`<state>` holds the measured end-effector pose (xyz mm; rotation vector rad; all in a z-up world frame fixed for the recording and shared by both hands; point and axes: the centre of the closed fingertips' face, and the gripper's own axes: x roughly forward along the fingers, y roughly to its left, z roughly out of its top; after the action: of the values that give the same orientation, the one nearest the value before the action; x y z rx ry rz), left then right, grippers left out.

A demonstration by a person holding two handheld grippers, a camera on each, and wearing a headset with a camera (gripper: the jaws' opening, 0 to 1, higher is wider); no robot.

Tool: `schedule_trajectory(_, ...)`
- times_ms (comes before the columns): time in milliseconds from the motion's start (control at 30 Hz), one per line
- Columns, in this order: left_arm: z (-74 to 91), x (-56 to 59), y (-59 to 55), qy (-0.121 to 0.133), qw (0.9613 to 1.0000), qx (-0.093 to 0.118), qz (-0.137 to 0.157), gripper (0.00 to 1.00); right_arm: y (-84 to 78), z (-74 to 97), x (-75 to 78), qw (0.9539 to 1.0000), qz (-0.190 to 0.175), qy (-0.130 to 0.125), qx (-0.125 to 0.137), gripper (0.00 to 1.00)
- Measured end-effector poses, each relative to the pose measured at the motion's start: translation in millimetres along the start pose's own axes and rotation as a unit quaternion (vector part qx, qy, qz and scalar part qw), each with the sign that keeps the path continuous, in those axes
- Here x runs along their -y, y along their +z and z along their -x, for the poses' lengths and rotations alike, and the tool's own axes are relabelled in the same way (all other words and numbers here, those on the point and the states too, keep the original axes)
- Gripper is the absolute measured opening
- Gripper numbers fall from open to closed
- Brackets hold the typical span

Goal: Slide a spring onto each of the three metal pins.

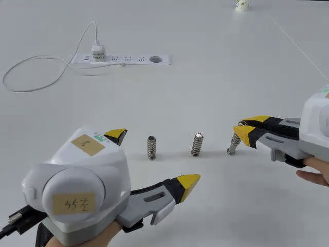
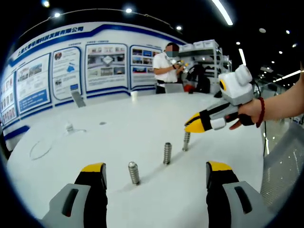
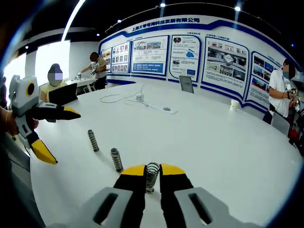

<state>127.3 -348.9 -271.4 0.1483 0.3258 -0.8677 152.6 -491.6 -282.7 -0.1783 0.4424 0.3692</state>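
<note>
Three upright metal pins stand in a row on the white table, each with a coil spring on it: left (image 1: 151,147), middle (image 1: 197,144), right (image 1: 234,145). My right gripper (image 1: 242,128) comes in from the right, its yellow-tipped jaws closed around the top of the right spring (image 3: 152,176). In the right gripper view (image 3: 152,170) that spring sits pinched between the two jaws. My left gripper (image 1: 153,158) is open and wide, just in front of the left pin (image 2: 134,172) with nothing between its jaws. Its own view also shows the middle pin (image 2: 167,153) and the right pin (image 2: 186,141).
A white power strip (image 1: 121,59) with a plugged charger (image 1: 98,51) and a looping white cable (image 1: 31,72) lies at the back left. A small cup (image 1: 242,5) stands at the far edge. People stand beyond the table (image 3: 213,142) by wall posters.
</note>
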Motion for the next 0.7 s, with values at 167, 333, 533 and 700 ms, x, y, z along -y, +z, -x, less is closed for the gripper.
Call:
schedule_trajectory(167,-0.2,-0.2,-2.5,0.000,1.0000,-0.005,-0.002,0.87,-7.1,-3.3,1.2,0.9999,-0.006,-0.004,-0.009,0.11)
schedule_trajectory(333,-0.5,-0.1,-2.0,-0.001,1.0000,-0.004,0.001,0.87,-13.6,-6.3,1.7,0.9997,-0.020,-0.002,-0.015,0.11)
schedule_trajectory(533,-0.3,0.1,-3.1,-0.002,1.0000,-0.006,0.001,0.86,-19.7,-8.6,0.0,0.9996,-0.022,0.000,-0.020,0.11)
schedule_trajectory(700,0.2,-0.1,-3.7,-0.002,1.0000,-0.008,0.000,0.85,-23.2,-9.0,-1.5,0.9995,-0.020,0.001,-0.023,0.11)
